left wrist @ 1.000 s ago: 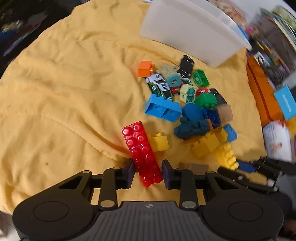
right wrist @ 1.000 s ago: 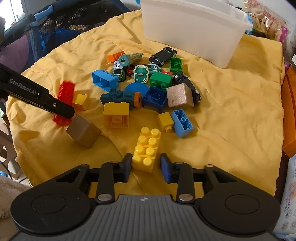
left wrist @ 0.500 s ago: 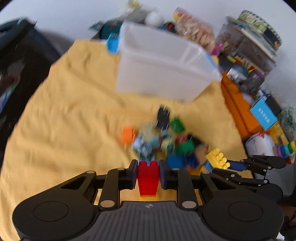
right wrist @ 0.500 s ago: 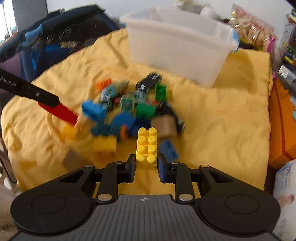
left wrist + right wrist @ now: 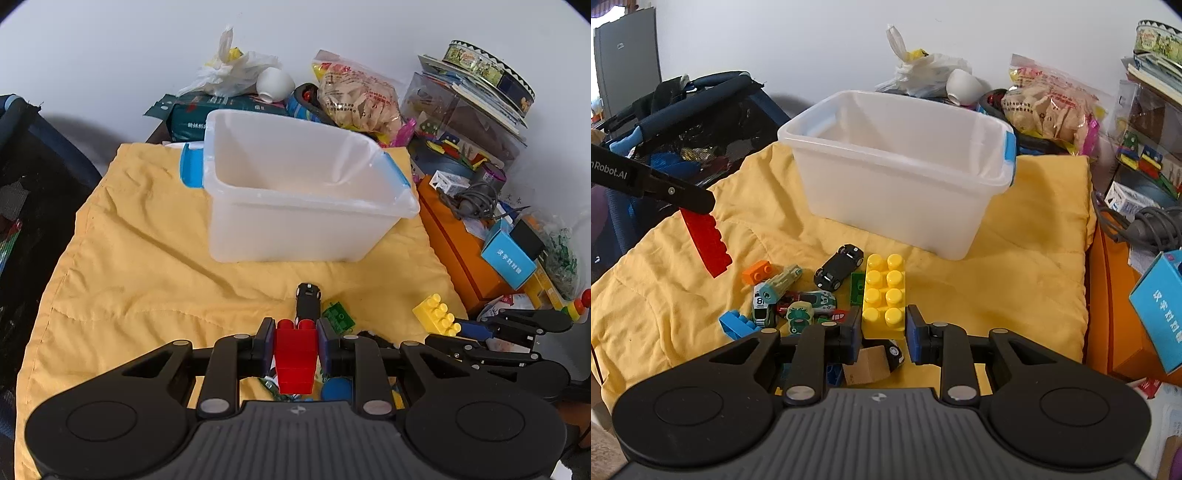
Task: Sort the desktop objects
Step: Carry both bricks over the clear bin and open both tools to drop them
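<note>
My left gripper [image 5: 294,341] is shut on a long red brick [image 5: 295,356] and holds it up above the yellow cloth [image 5: 129,266]. The same red brick [image 5: 707,242] hangs from the left gripper in the right wrist view. My right gripper [image 5: 884,325] is shut on a long yellow brick [image 5: 884,291], also lifted; it shows in the left wrist view [image 5: 436,314]. An empty white plastic bin [image 5: 295,195] with blue handles stands ahead of both grippers [image 5: 905,166]. A pile of toy cars and bricks [image 5: 798,295] lies on the cloth below.
A black toy car [image 5: 838,266], an orange brick [image 5: 758,271] and a wooden cube [image 5: 868,365] lie in the pile. Bags and boxes [image 5: 354,99] crowd behind the bin. An orange box [image 5: 454,236] and blue carton [image 5: 508,258] sit at right. A dark mesh playpen [image 5: 683,122] stands left.
Both grippers closed on their bricks and lifted them off the cloth, rising and tilting up toward the white bin, which now shows its open inside.
</note>
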The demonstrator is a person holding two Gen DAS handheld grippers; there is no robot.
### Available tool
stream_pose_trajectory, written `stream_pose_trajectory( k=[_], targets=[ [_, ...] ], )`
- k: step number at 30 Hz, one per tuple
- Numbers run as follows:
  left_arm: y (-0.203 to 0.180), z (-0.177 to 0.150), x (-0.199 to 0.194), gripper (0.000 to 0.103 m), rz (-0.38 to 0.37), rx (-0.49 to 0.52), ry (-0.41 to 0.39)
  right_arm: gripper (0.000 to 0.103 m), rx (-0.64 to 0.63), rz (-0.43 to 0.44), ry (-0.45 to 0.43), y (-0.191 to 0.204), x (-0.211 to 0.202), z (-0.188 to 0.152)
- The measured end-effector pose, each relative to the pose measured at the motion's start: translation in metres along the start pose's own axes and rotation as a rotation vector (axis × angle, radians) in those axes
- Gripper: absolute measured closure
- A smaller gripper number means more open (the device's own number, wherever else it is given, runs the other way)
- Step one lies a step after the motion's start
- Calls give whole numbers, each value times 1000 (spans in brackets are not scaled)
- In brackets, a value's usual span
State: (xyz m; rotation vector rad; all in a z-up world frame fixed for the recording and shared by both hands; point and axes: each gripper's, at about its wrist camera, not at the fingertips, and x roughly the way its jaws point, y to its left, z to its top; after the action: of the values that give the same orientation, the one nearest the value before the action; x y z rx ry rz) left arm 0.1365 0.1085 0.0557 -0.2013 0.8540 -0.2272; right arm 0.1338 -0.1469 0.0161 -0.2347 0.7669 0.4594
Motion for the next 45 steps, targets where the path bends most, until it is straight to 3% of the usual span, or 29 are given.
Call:
stream_pose_trajectory(
  k=[7,12,18,21,24,28,31,34,36,39,41,45],
  targets=[
    [7,-10,-5,76,6,-19,12,75,3,22,9,1,-4,-4],
    [-5,37,-8,76,-18,44,-94,75,-18,12,-20,0,-3,3],
    [-26,119,-1,76,-3,155,-270,75,-75,-42,-146,-6,3,61],
    [-28,142,24,76,48,186,-302,75,-102,-78,-204,-8,15,96],
    [-17,152,57,76,64,160,-258,75,-66,-84,-202,-14,40,127],
    [-4,147,104,76,147,201,-184,75,3,-105,-159,-19,77,147],
    [10,140,114,69,126,133,-154,74,35,-108,-108,-22,99,147],
    [13,132,95,56,100,117,-199,70,37,-105,-72,-19,108,144],
    [8,129,78,53,109,130,-242,70,19,-108,-98,-15,101,141],
    [-1,116,44,38,95,147,-316,70,25,-108,-142,-13,83,138],
    [-8,101,23,33,91,165,-350,63,33,-97,-180,-13,67,134],
    [-23,65,3,29,100,178,-332,53,5,-73,-257,-6,32,113]
  ],
)
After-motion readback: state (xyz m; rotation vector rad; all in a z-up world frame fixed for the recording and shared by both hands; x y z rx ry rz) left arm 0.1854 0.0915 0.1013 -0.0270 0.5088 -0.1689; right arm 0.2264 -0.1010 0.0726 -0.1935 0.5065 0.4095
